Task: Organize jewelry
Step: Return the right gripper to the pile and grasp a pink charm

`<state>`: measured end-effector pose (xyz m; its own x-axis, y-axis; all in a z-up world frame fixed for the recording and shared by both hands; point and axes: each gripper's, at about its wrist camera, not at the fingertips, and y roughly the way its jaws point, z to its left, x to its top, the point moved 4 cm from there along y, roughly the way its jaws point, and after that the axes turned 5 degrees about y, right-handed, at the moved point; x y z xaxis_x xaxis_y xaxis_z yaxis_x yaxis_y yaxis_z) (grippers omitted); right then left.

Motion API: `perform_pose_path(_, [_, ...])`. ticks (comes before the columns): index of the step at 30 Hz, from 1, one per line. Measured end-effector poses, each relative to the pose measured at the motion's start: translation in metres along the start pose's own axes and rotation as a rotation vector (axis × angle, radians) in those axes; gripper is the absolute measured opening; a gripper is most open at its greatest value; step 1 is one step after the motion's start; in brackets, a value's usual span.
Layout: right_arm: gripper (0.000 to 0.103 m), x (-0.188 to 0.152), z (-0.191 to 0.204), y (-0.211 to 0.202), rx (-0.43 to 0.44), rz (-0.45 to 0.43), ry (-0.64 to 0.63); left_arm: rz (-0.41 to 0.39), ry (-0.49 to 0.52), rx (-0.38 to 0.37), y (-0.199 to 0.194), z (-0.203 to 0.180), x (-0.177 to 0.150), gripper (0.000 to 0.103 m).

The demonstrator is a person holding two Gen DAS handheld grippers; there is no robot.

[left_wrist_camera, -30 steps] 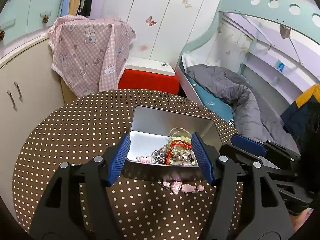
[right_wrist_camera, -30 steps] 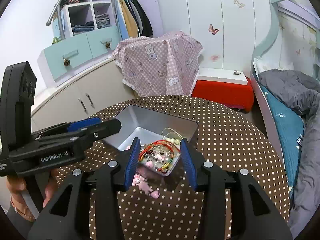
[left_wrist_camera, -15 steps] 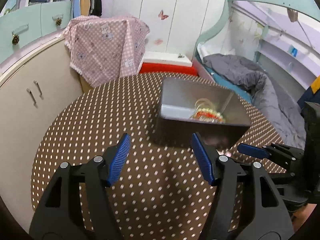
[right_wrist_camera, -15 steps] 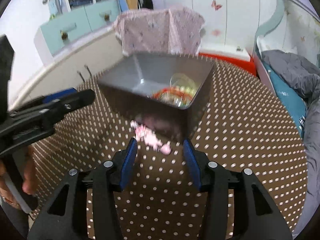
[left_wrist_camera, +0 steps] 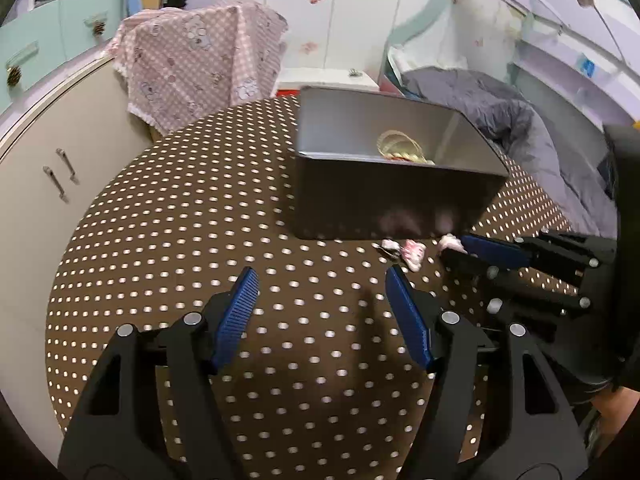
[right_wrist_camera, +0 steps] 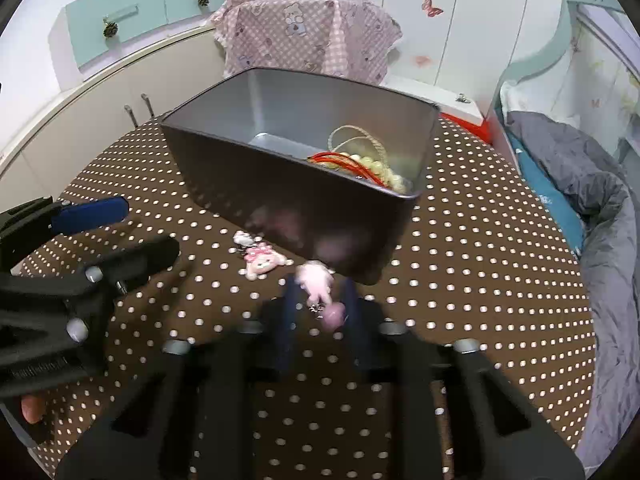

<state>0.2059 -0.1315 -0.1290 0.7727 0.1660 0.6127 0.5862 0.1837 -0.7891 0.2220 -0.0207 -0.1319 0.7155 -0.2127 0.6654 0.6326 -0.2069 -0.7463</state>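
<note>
A grey metal tin point(right_wrist_camera: 280, 200) stands on the brown dotted table point(right_wrist_camera: 460, 280) with beaded and red bracelets point(right_wrist_camera: 360, 164) heaped in its right end. Two pink charms lie on the cloth in front of it. My right gripper point(right_wrist_camera: 320, 296) points down at the nearer pink charm point(right_wrist_camera: 318, 280). Its blurred jaws are closing on this charm, with the pads against its sides. The other pink charm point(right_wrist_camera: 260, 262) lies just left of it. My left gripper point(left_wrist_camera: 322, 280) hangs open over bare cloth, left of the charms point(left_wrist_camera: 412, 252) and in front of the tin point(left_wrist_camera: 384, 192).
A pink checked cloth point(left_wrist_camera: 200, 60) drapes furniture behind the table. A cream cabinet point(left_wrist_camera: 52, 152) stands to the left. A bed with a grey duvet point(left_wrist_camera: 520, 128) runs along the right. A red box point(right_wrist_camera: 464, 114) sits beyond the tin. A hand point(right_wrist_camera: 30, 408) holds the left tool.
Both grippers have sunk toward the table and come in front of the tin. The right jaws have narrowed around a pink charm. The left jaws stay wide.
</note>
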Motion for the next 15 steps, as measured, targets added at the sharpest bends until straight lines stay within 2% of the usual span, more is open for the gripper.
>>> perform_pose_path(7, [0.014, -0.020, -0.030, -0.017, 0.051, 0.000, 0.085, 0.029, 0.081, -0.002, 0.014, -0.029, 0.004, 0.066])
perform_pose_path(15, [0.014, -0.032, -0.045, -0.031, 0.116, -0.012, 0.174, 0.037, 0.140, 0.004, 0.025, -0.045, 0.008, 0.066])
